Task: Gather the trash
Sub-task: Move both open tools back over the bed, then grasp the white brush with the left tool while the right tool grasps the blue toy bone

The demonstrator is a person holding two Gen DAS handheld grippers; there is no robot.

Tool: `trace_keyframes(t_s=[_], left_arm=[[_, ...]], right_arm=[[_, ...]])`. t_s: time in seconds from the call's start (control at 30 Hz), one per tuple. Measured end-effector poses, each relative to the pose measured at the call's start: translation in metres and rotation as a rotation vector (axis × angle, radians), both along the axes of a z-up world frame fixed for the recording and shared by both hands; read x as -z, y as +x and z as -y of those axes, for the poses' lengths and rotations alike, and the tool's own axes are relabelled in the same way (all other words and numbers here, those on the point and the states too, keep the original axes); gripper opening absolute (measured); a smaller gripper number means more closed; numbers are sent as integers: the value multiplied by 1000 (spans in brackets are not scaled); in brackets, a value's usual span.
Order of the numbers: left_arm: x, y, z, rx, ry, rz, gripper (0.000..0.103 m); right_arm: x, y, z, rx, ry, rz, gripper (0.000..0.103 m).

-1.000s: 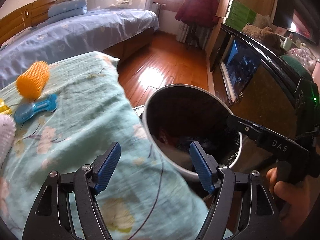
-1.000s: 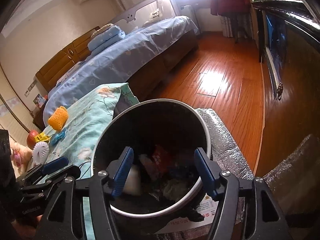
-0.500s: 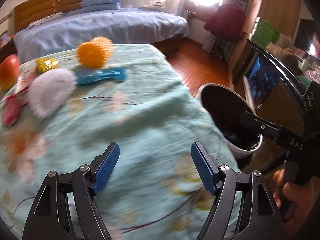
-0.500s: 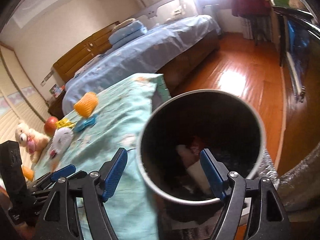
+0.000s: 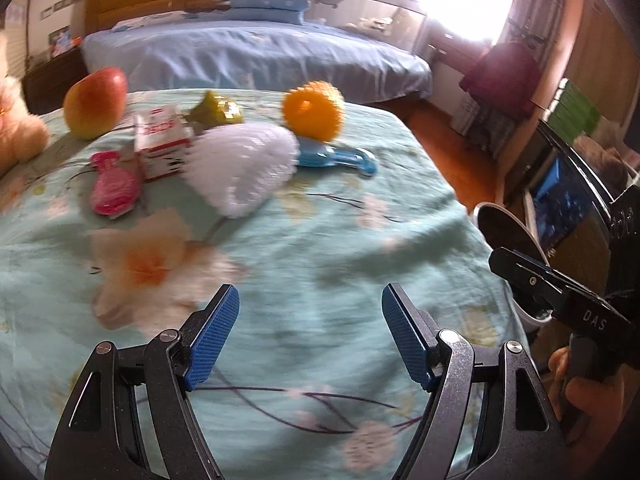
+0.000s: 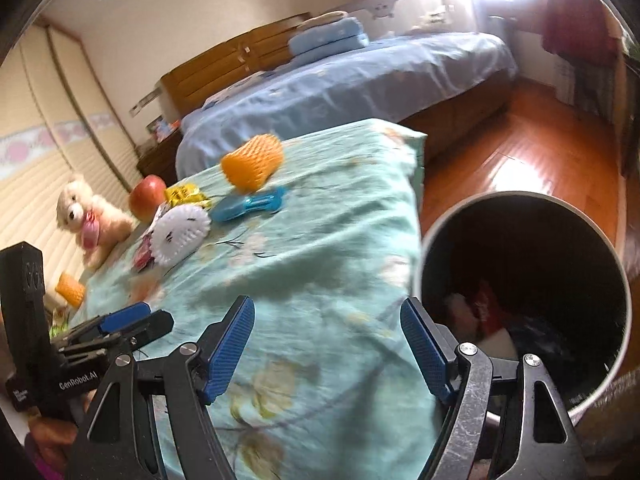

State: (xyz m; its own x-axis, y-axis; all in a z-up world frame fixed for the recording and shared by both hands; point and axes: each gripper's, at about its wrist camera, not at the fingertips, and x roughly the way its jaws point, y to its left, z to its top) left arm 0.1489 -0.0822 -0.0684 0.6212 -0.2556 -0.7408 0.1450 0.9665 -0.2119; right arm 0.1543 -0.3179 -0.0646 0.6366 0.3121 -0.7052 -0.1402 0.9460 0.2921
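Bedroom, teal floral bedspread [image 5: 320, 240]: both views have swung from the round black-lined trash bin [image 6: 524, 300] towards the litter. Left gripper [image 5: 310, 336] and right gripper [image 6: 326, 350] released, empty; white foam fruit net [image 5: 244, 168] ahead, bin right.

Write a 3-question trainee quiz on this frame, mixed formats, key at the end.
1. True or false: the left gripper holds a piece of trash.
2. Multiple choice: what lies directly against the orange foam net? A) apple B) blue clip C) teddy bear
3. Short answer: in the right wrist view, on which side of the teal cloth does the bin stand, and is it empty?

Key:
1. False. Its jaws are open with only cloth behind them; the right gripper is empty too.
2. B, the blue clip.
3. Right side; not empty, trash shows inside.
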Motion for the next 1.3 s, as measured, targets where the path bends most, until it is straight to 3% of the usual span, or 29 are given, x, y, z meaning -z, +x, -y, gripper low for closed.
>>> trace_keyframes(t_s=[0.63, 1.03, 1.07, 1.2, 1.27, 1.3], left_arm=[[0, 54, -50, -130, 7, -15, 76], [10, 81, -55, -111, 2, -37, 75], [11, 82, -54, -109, 4, -36, 73], [12, 86, -52, -95, -1, -36, 50], [12, 87, -50, -79, -9, -36, 35], [11, 87, -49, -72, -10, -35, 28]], right_arm=[[8, 88, -71, -286, -123, -19, 77], [26, 141, -102, -449, -262, -47, 77], [28, 144, -105, -460, -277, -49, 77], [32, 147, -113, -480, -330, -35, 75], [32, 144, -115, -493, -339, -18, 65], [32, 142, -116, -500, -339, -11, 56]])
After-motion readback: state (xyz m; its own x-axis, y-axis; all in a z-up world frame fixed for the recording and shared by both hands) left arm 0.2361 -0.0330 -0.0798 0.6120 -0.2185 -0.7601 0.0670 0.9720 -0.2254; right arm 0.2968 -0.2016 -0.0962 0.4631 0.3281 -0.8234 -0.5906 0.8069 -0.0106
